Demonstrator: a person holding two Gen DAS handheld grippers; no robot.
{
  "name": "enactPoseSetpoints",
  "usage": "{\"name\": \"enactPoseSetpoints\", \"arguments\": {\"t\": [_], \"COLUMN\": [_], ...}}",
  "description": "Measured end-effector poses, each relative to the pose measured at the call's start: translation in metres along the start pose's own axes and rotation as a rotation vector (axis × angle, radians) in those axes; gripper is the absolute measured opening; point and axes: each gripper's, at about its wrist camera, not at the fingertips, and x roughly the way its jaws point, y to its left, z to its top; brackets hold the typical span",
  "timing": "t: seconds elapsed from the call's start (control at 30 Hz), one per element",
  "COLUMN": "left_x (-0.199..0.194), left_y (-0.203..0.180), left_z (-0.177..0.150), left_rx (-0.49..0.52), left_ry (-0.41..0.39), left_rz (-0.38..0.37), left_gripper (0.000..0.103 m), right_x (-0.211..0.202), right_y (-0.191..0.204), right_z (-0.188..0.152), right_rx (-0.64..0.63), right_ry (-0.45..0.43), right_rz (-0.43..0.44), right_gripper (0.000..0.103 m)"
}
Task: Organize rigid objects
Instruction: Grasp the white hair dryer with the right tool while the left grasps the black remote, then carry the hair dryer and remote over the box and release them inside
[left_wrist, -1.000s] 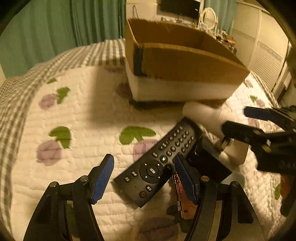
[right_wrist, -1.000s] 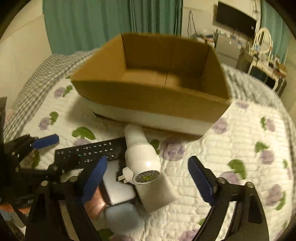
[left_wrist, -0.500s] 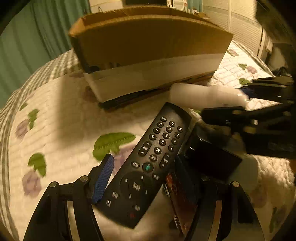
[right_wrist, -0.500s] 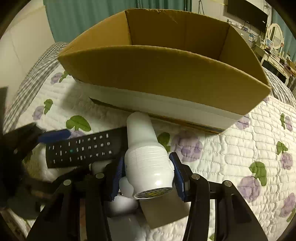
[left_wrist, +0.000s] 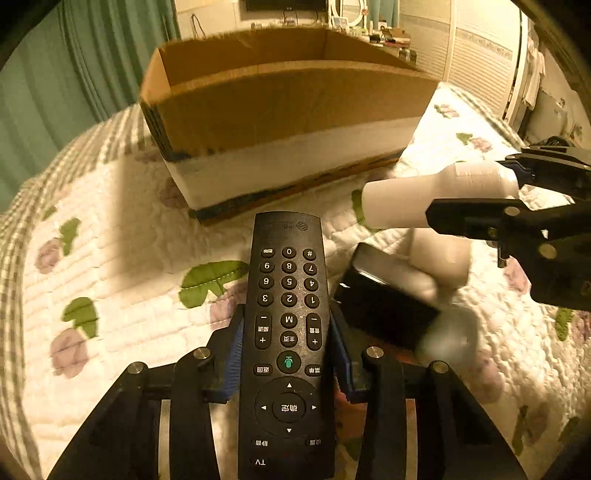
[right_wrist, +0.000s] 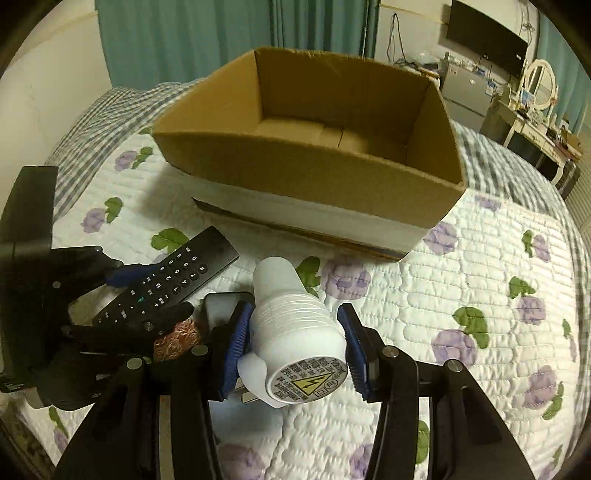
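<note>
My left gripper (left_wrist: 288, 354) is shut on a black remote control (left_wrist: 288, 332), held above the quilt and pointing at the open cardboard box (left_wrist: 288, 110). The remote also shows in the right wrist view (right_wrist: 166, 284), in the left gripper (right_wrist: 147, 299). My right gripper (right_wrist: 295, 343) is shut on a white plug-in device (right_wrist: 295, 325) with a warning label on its rear end, lifted off the quilt. It shows in the left wrist view (left_wrist: 436, 195) held by the right gripper (left_wrist: 513, 192). The box (right_wrist: 314, 155) looks empty inside.
A black box-shaped object (left_wrist: 384, 306) and a white object (left_wrist: 439, 258) lie on the flowered quilt (left_wrist: 129, 288) right of the remote. A patterned reddish item (right_wrist: 177, 339) lies under the left gripper. Green curtains (right_wrist: 184, 37) and furniture stand behind the bed.
Both grippers closed: the left on the remote, the right on the white device. Both objects are lifted off the quilt and the remote now points straight at the box.
</note>
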Motion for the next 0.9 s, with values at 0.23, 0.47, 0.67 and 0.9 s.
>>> {"name": "enactPoseSetpoints", "arguments": {"t": [0.23, 0.47, 0.67, 0.9], "left_x": [-0.053, -0.098, -0.113, -0.075], "left_y": [0.003, 0.01, 0.026, 0.042], "left_z": [0.024, 0.079, 0.134, 0.184], "left_rx": [-0.023, -0.078, -0.125, -0.147], "left_ry": [-0.056, -0.122, -0.193, -0.199], "left_rz": [0.008, 0.011, 0.016, 0.034], "left_gripper": [0.041, 0.041, 0.042, 0.042], "right_x": [-0.039, -0.089, -0.114, -0.091], "right_y": [0.005, -0.002, -0.017, -0.034], "right_z": [0.008, 0.044, 0.098, 0.155], "right_rx": [-0.014, 0.006, 0.041, 0.077], "right_ry": [-0.071, -0.198, -0.3, -0.339], "right_rz": [-0.031, -0.062, -0.077, -0.083], "right_gripper": [0.048, 0.048, 0.048, 0.048]}}
